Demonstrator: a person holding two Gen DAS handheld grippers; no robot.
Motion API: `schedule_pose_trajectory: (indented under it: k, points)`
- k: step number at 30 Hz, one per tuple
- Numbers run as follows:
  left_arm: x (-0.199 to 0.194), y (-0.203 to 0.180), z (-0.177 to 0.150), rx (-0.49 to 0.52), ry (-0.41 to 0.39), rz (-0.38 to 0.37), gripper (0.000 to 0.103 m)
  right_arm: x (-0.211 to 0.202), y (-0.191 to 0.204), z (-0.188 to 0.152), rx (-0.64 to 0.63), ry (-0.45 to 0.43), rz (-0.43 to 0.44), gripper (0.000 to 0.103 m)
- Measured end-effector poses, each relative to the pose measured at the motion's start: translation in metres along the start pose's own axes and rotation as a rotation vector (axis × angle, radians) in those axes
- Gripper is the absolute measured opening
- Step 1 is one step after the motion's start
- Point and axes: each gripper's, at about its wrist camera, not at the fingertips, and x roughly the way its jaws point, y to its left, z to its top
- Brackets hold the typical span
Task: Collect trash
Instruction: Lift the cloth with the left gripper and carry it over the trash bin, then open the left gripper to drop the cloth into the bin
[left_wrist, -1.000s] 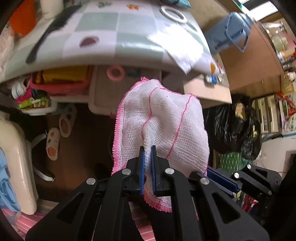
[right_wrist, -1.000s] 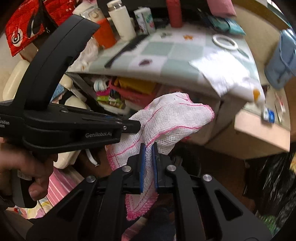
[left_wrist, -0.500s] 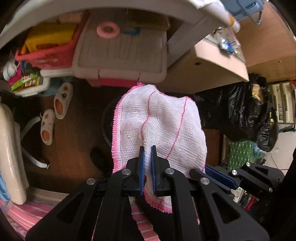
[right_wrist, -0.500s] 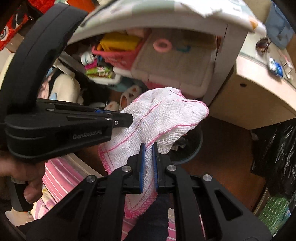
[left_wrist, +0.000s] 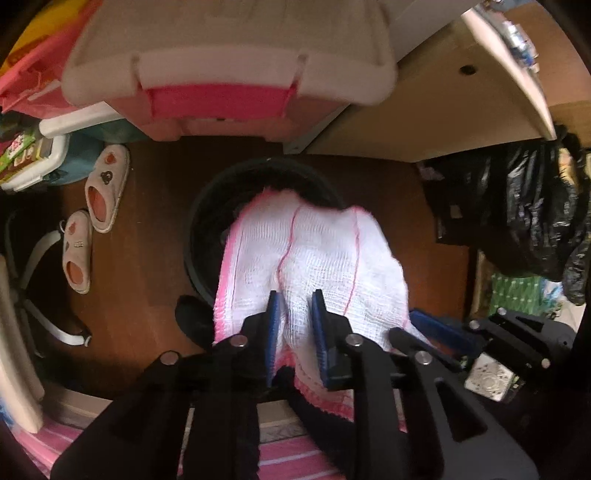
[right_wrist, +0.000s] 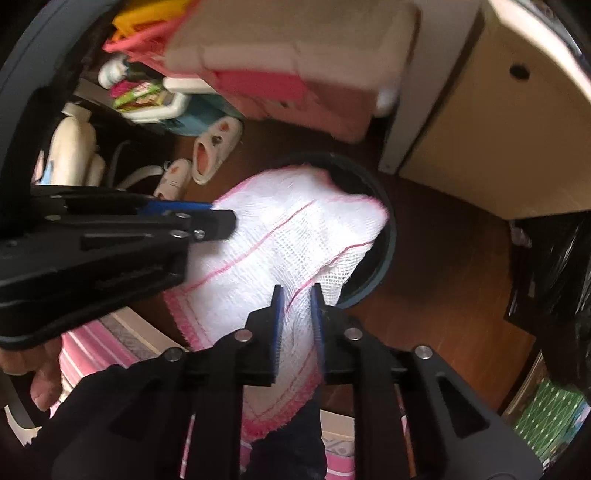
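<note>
Left gripper (left_wrist: 295, 314) seen with fingers parted, white pink-edged cloth (left_wrist: 314, 258) bunched loosely between them; right gripper (right_wrist: 297, 310) likewise parted, cloth (right_wrist: 295, 236) lying between fingers, firm grip not discernible; cloth draped over near rim of round black bin (left_wrist: 199, 229) on dark wood floor; pair of slippers (left_wrist: 92, 221) seen left of bin; pink storage box (left_wrist: 229, 74) beyond bin, under table; black trash bags (left_wrist: 524, 206) piled at right.
</note>
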Motion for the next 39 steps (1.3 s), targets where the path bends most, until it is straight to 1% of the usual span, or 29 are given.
schedule_pose_trajectory:
  k: [1,2,3,4,6,7,8,9,10,11,13,15,18,24,25,32,35,39]
  points:
    - [0.004,0.002,0.002,-0.002,0.006,0.011,0.027,0.005,-0.002,0.000,0.004,0.008,-0.002,0.021]
    - [0.007,0.004,0.003,-0.007,0.008,0.020,0.033,0.007,-0.005,0.000,0.007,0.011,-0.008,0.031]
    - [0.008,0.007,0.004,-0.011,0.007,0.026,0.046,0.009,-0.009,0.000,0.010,0.009,-0.008,0.036]
    - [0.007,0.008,0.005,-0.015,0.003,0.034,0.056,0.007,-0.008,0.001,0.012,0.009,-0.011,0.039]
    - [0.002,0.010,0.006,-0.022,-0.009,0.043,0.064,0.001,-0.012,0.001,0.015,-0.001,-0.026,0.050]
    - [-0.003,0.011,0.007,-0.025,-0.017,0.045,0.068,-0.004,-0.012,0.001,0.018,-0.008,-0.031,0.058]
    - [-0.007,0.011,0.007,-0.027,-0.022,0.048,0.071,-0.010,-0.013,0.001,0.022,-0.020,-0.040,0.064]
    - [-0.011,0.010,0.007,-0.027,-0.026,0.053,0.075,-0.018,-0.015,0.001,0.025,-0.031,-0.047,0.067]
    - [-0.017,0.011,0.008,-0.027,-0.032,0.064,0.079,-0.023,-0.017,0.003,0.028,-0.040,-0.050,0.072]
    - [-0.023,0.010,0.009,-0.028,-0.037,0.073,0.080,-0.030,-0.017,0.004,0.033,-0.051,-0.054,0.079]
    - [-0.040,0.008,0.011,-0.025,-0.056,0.084,0.085,-0.050,-0.017,0.008,0.042,-0.082,-0.072,0.089]
    - [-0.054,0.005,0.012,-0.018,-0.075,0.096,0.088,-0.069,-0.017,0.012,0.069,-0.102,-0.071,0.090]
    - [-0.082,0.000,0.016,-0.019,-0.096,0.095,0.089,-0.094,-0.016,0.018,0.109,-0.121,-0.058,0.091]
    - [-0.146,-0.011,0.023,-0.016,-0.151,0.089,0.092,-0.163,-0.003,0.025,0.157,-0.201,-0.038,0.093]
    - [-0.162,-0.013,0.024,-0.012,-0.164,0.087,0.092,-0.172,0.001,0.025,0.159,-0.211,-0.037,0.093]
    - [-0.239,-0.021,0.028,0.009,-0.232,0.077,0.092,-0.249,0.025,0.025,0.139,-0.296,-0.040,0.093]
    - [-0.270,-0.022,0.033,0.012,-0.264,0.061,0.093,-0.280,0.034,0.027,0.135,-0.340,-0.047,0.093]
    - [-0.302,-0.025,0.041,0.026,-0.306,0.044,0.093,-0.312,0.044,0.033,0.134,-0.381,-0.071,0.093]
